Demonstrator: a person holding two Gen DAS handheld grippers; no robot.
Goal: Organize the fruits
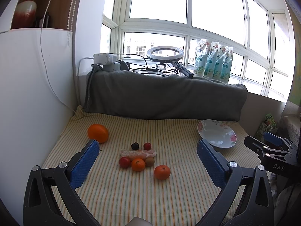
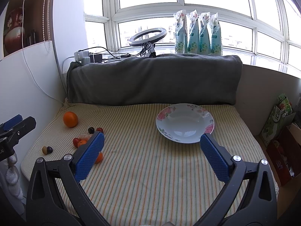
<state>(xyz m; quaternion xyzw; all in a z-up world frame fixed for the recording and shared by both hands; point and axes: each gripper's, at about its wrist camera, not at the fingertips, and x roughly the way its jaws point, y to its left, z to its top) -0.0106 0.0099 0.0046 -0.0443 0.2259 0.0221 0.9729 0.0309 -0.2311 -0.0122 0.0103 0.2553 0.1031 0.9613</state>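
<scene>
Fruits lie on a striped cloth: a large orange at the far left, two small tangerines, a red fruit, a kiwi, a dark plum, a small red fruit and peeled segments in a clear wrap. An empty flowered plate sits at the right, also in the left wrist view. My left gripper is open above the fruit cluster. My right gripper is open, just before the plate.
A grey cushion lines the back under the window. A ring light, cables and several refill pouches stand on the sill. A white panel bounds the left. Boxes stand at the right. Two small dark fruits lie near the cloth's left edge.
</scene>
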